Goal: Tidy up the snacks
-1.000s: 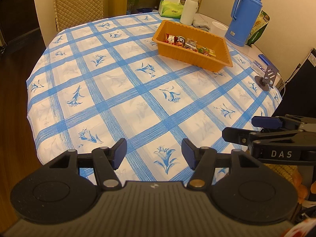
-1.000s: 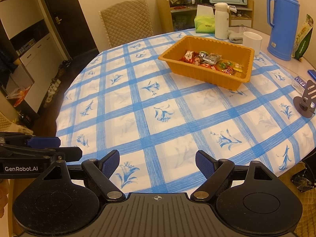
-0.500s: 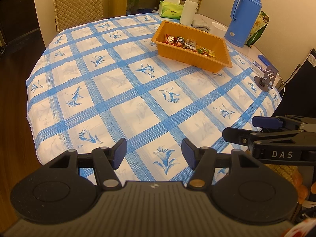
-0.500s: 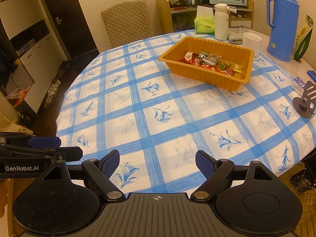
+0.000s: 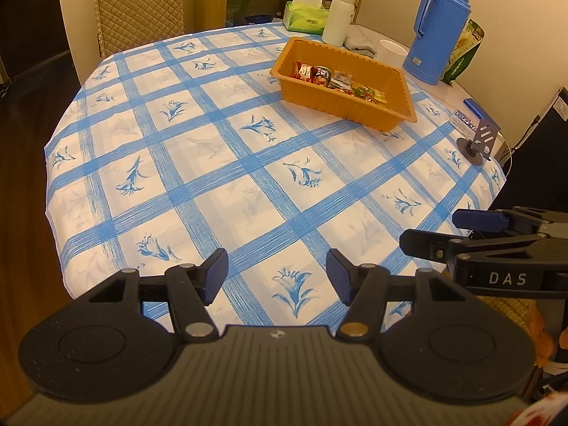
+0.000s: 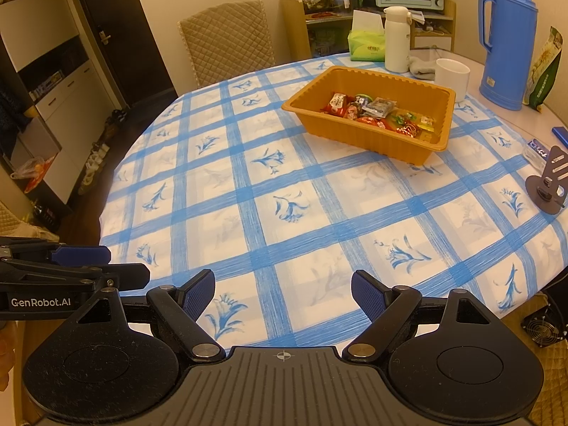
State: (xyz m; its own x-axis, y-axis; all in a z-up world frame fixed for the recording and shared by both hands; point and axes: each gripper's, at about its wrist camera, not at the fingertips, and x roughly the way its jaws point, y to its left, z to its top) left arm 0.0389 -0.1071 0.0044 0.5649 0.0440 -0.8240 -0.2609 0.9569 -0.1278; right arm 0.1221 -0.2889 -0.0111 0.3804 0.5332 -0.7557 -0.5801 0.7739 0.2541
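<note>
Left gripper (image 5: 277, 277) at 6 o'clock, jaws apart, nothing between them, above the near edge of the round worktop with blue-checked cloth (image 5: 220, 163). Right gripper (image 6: 283, 298) beside it, equally spread and empty. Orange rectangular plastic tray (image 6: 358, 131) at 1 o'clock, well apart, with wrapped snacks (image 6: 380, 113) inside.
</note>
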